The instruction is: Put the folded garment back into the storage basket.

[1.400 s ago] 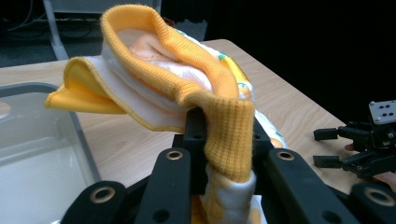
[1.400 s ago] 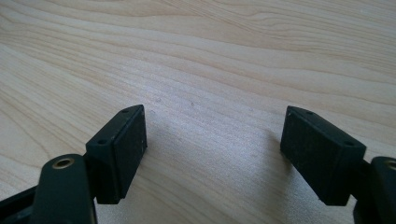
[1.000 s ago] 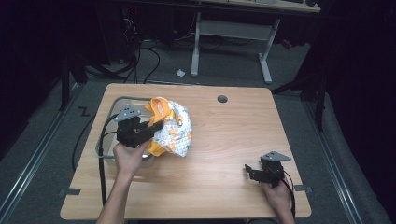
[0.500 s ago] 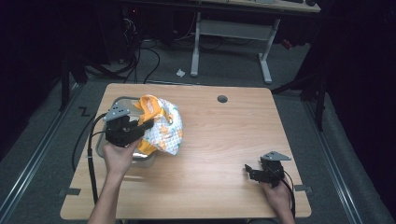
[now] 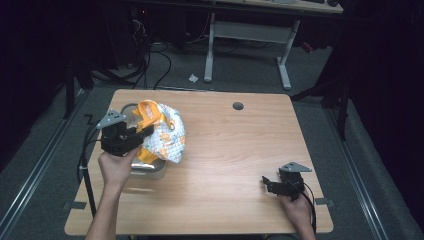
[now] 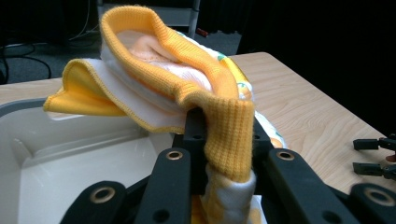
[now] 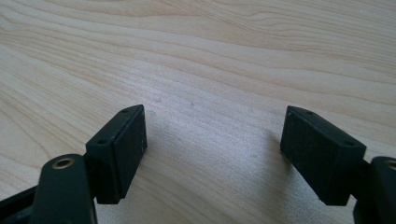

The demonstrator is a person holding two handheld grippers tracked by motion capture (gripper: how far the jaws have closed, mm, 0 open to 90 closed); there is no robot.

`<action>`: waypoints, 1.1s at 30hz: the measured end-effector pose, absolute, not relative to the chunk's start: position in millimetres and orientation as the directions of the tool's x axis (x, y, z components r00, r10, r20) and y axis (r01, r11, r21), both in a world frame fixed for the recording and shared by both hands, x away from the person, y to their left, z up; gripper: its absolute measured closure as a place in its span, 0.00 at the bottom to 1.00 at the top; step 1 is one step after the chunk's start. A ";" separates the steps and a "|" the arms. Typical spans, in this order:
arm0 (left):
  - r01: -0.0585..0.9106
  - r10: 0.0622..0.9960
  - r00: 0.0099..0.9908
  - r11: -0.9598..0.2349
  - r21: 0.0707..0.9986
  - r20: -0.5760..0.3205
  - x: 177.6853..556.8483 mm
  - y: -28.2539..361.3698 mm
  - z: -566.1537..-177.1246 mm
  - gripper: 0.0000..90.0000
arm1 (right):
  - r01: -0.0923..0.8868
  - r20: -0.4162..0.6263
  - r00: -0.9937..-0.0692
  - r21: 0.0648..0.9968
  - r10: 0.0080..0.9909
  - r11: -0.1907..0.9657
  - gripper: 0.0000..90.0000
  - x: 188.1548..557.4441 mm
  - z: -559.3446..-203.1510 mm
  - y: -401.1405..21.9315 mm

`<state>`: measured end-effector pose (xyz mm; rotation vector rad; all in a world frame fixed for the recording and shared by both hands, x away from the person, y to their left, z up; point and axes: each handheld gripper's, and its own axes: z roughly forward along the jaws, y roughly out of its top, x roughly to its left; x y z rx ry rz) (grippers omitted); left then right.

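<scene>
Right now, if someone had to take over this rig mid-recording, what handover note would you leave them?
Left gripper: shut on the yellow-trimmed cloth, gripping its ribbed yellow edge.
Right gripper: open, nothing between the jaws, low over bare table at the near right.
Things: the cloth hangs bunched from the left gripper, over the white bin at the table's left side.
Done: cloth picked up and brought over the bin.
Left: probably lower the cloth into the bin and release; the bin looks empty from what shows.
</scene>
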<state>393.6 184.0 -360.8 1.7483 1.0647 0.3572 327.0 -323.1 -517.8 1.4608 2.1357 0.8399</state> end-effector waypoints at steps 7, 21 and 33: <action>0.491 0.804 0.551 -0.093 0.866 -0.226 397.0 193.2 -359.0 0.86 | 0.680 -0.004 -0.361 0.683 0.932 0.266 0.26 327.0 -517.8 -323.1; 0.509 0.816 0.530 -0.089 0.856 -0.230 405.1 210.3 -365.3 0.86 | 0.680 -0.004 -0.361 0.683 0.933 0.266 0.26 327.0 -517.8 -323.0; 0.539 0.802 0.532 -0.072 0.839 -0.273 413.5 220.0 -381.9 0.85 | 0.680 -0.004 -0.361 0.683 0.933 0.266 0.26 327.0 -517.8 -323.1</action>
